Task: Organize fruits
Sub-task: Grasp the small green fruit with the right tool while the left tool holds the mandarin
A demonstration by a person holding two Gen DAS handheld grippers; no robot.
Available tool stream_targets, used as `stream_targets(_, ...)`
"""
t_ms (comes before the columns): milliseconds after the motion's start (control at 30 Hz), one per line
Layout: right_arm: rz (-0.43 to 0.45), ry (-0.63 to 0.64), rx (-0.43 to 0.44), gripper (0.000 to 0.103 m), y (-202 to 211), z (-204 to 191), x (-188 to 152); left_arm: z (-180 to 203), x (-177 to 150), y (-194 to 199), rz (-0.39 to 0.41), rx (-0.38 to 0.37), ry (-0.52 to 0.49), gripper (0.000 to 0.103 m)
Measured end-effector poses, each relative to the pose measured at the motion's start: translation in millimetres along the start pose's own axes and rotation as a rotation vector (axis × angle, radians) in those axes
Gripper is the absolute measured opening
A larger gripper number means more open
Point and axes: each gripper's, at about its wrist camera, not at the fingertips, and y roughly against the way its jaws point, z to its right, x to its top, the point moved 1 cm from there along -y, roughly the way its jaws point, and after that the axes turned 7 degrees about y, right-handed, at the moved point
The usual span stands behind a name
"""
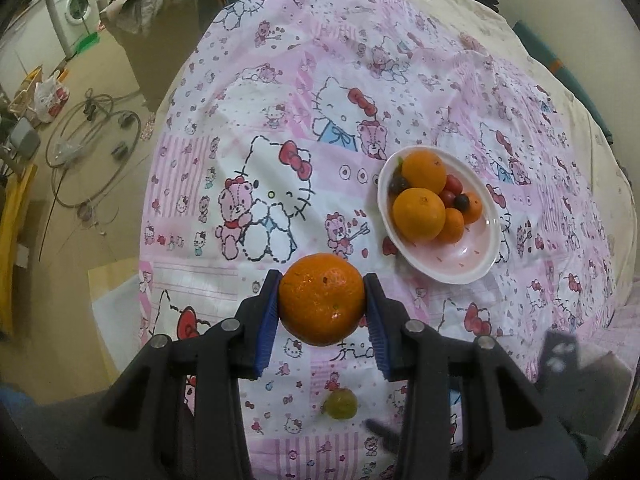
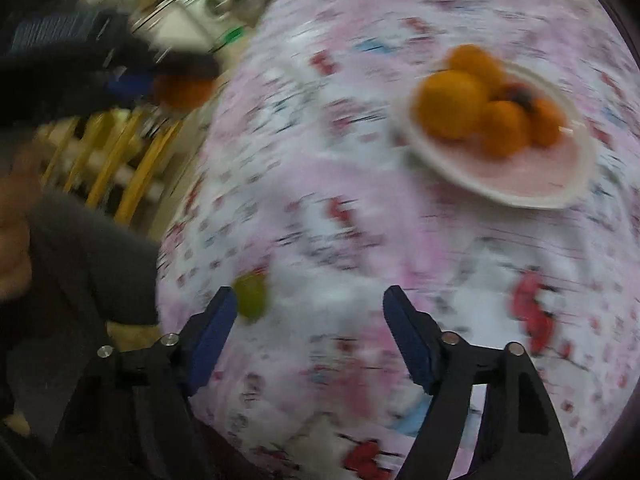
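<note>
My left gripper (image 1: 322, 294) is shut on an orange (image 1: 322, 299) and holds it above the pink cartoon-print cloth. To its upper right sits a white oval bowl (image 1: 476, 268) holding oranges (image 1: 418, 213), small red fruits and dark grapes. A small green fruit (image 1: 340, 403) lies on the cloth below the held orange. The right wrist view is blurred. There my right gripper (image 2: 308, 300) stands open with only cloth between its fingers; the green fruit (image 2: 250, 295) lies just beside the left fingertip. The bowl (image 2: 520, 196) is at the upper right, and the other gripper's orange (image 2: 182, 92) is at the upper left.
The cloth-covered table (image 1: 280, 92) ends at the left above a floor with cables, bags and a washing machine (image 1: 74, 8). A person's grey sleeve (image 2: 88, 264) and a yellow slatted chair (image 2: 120, 160) are at the left of the right wrist view.
</note>
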Motion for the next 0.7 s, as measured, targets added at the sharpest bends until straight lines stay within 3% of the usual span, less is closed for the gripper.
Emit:
stream_targets(100, -0.015, 0.034, 0.036, 0.067, -17, -18, -1, -8, -1, -1, -0.008, 0.001, 0.014, 0.036)
stream_targets(200, -0.032, 0.08, 0.015, 0.064, -31, -32, -3, -12, -4, -3, -0.017, 0.002, 0.016, 0.036)
stream_targets(300, -0.051, 0.099, 0.008, 0.052, -43, -36, -3, -14, -5, -6, -0.025, 0.007, 0.018, 0.036)
stream_targets(700, -0.032, 0.084, 0.009, 0.03, -46, -39, -3, -3, -7, -10, -0.029, 0.013, 0.002, 0.036)
